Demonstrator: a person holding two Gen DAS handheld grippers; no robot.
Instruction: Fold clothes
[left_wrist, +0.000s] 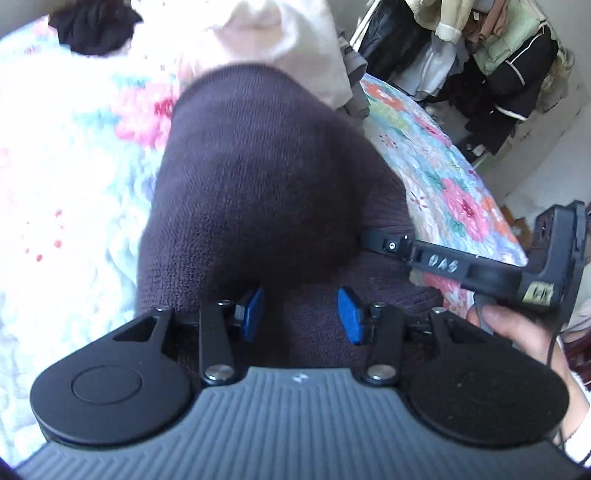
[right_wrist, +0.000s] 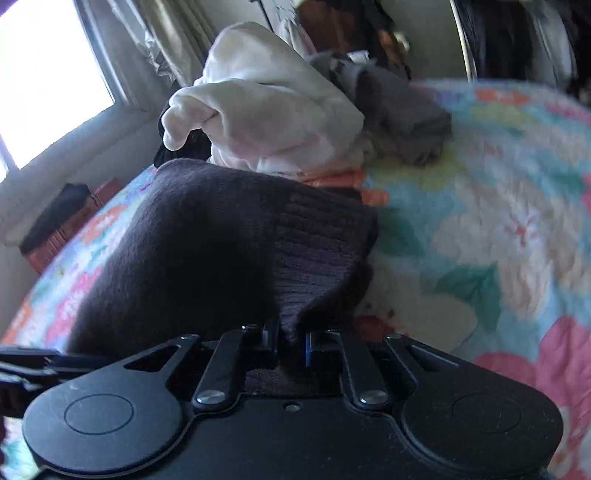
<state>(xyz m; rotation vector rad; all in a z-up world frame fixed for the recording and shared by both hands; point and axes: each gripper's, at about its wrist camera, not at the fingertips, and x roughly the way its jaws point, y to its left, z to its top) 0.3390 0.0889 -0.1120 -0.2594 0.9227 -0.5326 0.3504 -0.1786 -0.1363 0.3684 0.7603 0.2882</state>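
A dark purple knitted garment (left_wrist: 258, 177) lies bunched on the floral bedspread (left_wrist: 436, 162). My left gripper (left_wrist: 301, 314) is open, its blue pads (left_wrist: 349, 317) apart just above the garment's near edge. My right gripper (right_wrist: 291, 341) is shut on a fold of the same garment (right_wrist: 221, 236) and lifts its ribbed edge. The right gripper also shows in the left wrist view (left_wrist: 461, 266), at the garment's right side, held by a hand (left_wrist: 517, 332).
A cream garment (right_wrist: 266, 110) and a grey one (right_wrist: 402, 110) are piled at the far side of the bed (right_wrist: 498, 206). A black cloth (left_wrist: 92, 26) lies far left. Hanging clothes (left_wrist: 491, 62) stand beyond the bed. A window (right_wrist: 44, 74) is left.
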